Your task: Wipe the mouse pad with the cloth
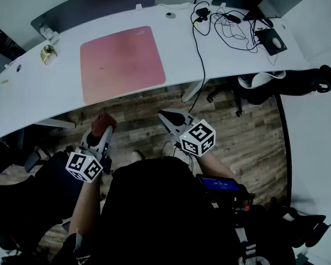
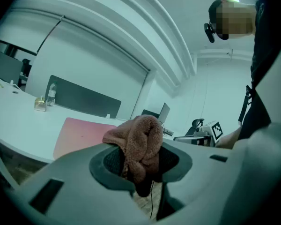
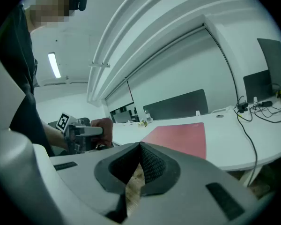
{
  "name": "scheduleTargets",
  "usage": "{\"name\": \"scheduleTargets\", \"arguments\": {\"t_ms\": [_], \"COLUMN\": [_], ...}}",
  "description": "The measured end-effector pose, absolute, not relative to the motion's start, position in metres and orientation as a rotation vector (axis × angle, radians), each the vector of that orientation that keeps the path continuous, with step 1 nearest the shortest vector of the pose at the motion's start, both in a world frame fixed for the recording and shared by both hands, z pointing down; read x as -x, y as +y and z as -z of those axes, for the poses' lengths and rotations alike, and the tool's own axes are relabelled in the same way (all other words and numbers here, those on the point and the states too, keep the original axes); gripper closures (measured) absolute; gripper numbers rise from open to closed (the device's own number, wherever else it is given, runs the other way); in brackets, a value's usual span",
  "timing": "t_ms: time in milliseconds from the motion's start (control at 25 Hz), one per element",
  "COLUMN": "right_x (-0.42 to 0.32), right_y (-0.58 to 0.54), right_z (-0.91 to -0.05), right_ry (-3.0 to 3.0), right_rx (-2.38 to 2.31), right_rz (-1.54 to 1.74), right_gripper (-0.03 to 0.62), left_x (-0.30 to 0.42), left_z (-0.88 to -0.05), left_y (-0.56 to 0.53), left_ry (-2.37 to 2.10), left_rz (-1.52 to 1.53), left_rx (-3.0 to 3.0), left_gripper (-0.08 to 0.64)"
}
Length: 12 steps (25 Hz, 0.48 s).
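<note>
A pink mouse pad [image 1: 121, 63] lies flat on the curved white desk [image 1: 220, 54]; it also shows as the pink mouse pad [image 2: 79, 136] and the pink mouse pad [image 3: 180, 137]. My left gripper [image 1: 102, 127] hangs below the desk's near edge, over the wooden floor, shut on a bunched brown cloth [image 1: 103, 122]. The brown cloth [image 2: 136, 144] bulges up between the jaws. My right gripper [image 1: 168, 116] is held beside it to the right, shut with nothing in it, tips meeting at my right gripper [image 3: 140, 146].
Black cables [image 1: 223, 26], a laptop [image 1: 265, 3] and a small black pad [image 1: 271, 40] crowd the desk's right end. A small yellow item [image 1: 48, 53] and a bottle [image 1: 47, 33] stand at the left. A dark divider panel [image 1: 94, 4] runs behind. An office chair [image 1: 287, 81] stands at right.
</note>
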State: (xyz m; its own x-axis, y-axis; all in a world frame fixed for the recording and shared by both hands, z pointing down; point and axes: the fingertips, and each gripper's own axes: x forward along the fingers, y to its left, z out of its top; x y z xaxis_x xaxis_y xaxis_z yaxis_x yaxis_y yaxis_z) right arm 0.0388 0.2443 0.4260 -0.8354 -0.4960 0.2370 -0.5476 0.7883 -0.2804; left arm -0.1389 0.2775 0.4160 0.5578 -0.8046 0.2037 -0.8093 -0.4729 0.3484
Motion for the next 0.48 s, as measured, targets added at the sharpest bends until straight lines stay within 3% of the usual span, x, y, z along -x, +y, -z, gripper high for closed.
{"name": "scheduleTargets", "arguments": {"t_ms": [480], "right_x": [-0.029], "right_y": [0.250], "right_z": [-0.437], "right_ry": [-2.826], "right_rx": [-0.869], "right_rz": [-0.529], "right_gripper": [0.568], "left_x": [0.141], "left_z": [-0.426], "left_y": [0.283], "left_ry": [-1.282], "left_rz": [-0.030], "left_rx": [-2.385], "left_gripper": [0.433]}}
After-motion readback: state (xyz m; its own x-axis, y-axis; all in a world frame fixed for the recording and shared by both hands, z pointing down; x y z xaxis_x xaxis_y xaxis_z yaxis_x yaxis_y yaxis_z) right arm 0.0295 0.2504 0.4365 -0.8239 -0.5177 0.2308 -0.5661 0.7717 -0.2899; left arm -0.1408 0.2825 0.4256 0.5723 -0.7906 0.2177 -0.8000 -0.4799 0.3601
